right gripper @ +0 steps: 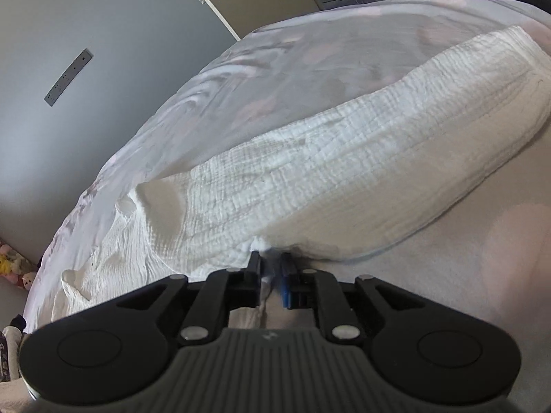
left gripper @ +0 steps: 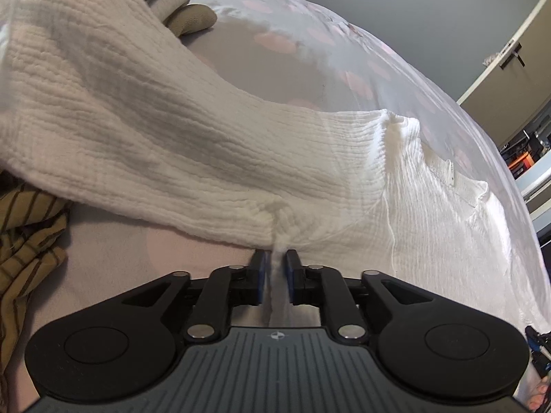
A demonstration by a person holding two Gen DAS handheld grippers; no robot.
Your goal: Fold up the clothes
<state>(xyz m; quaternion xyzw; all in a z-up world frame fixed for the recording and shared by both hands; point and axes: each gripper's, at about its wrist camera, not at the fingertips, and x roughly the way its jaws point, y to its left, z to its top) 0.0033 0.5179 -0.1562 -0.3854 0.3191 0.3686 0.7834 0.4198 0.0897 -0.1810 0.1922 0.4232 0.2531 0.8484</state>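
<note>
Across the bed (left gripper: 113, 251), both tongs, left (left gripper: 275, 258) and right (right gripper: 270, 260), pinch the white crinkled muslin garment's (left gripper: 206, 158) edge; lifting evenly should keep the fold straight.

Left gripper (left gripper: 275, 258): we hold it low and level, its jaws drawn close with only a narrow slit between them, a pinch of white cloth (left gripper: 213, 151) caught there.
Left fingers (left gripper: 259, 268): black, blue-padded on the inner faces, pointing forward.
Right gripper (right gripper: 270, 262): we hold it low too, jaws closed tight on a fold of the same cloth.
Right fingers (right gripper: 254, 268): nearly parallel.
</note>
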